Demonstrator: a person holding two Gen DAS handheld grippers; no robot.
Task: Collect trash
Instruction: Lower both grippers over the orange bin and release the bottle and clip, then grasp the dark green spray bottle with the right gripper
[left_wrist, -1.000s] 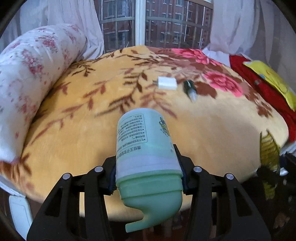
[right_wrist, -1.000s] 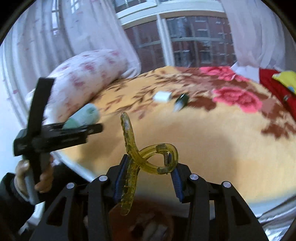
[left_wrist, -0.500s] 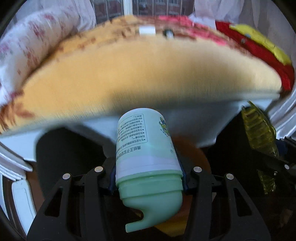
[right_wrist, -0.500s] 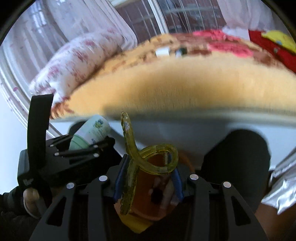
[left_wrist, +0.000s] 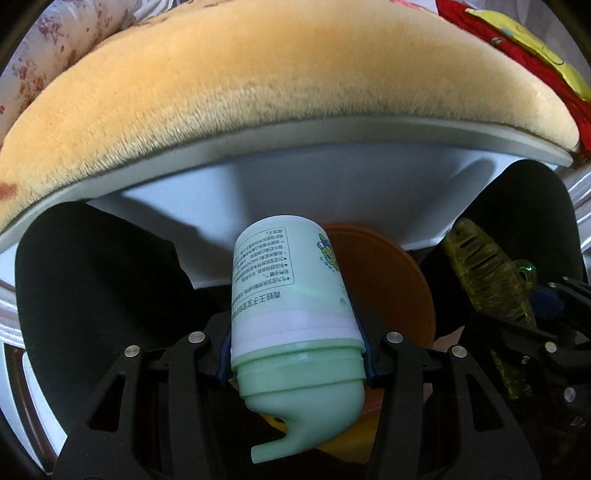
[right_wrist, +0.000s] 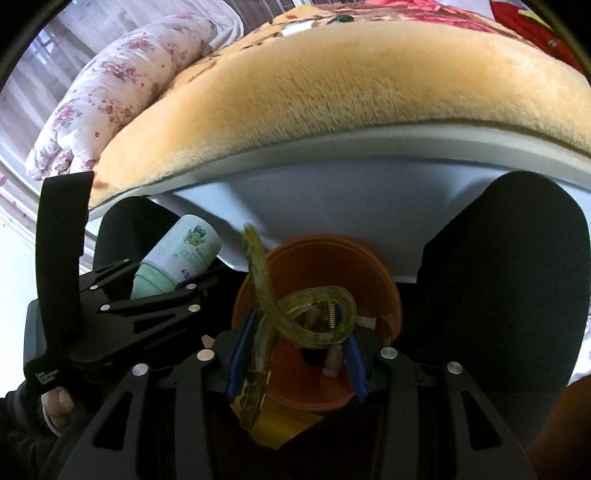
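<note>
A pale green pump bottle is clamped between the blue pads of my left gripper, nozzle toward the camera; the jaws are starting to open while the pads still touch it. My right gripper holds a translucent yellow hair claw clip; its jaws are opening with the clip still between the pads. Both grippers hang over an orange bin on the floor, which holds several small scraps. In the right wrist view the left gripper and the bottle sit to the bin's left. The clip shows at the right of the left wrist view.
The bin stands between a person's dark-trousered knees, below the white bed frame. Above spreads a yellow plush blanket with a floral pillow at the left. A hand grips the left tool's handle.
Both grippers have dropped from above the bed to below its edge and tilted down. The orange bin and the knees have come into view. Bottle and clip stayed between their pads.
</note>
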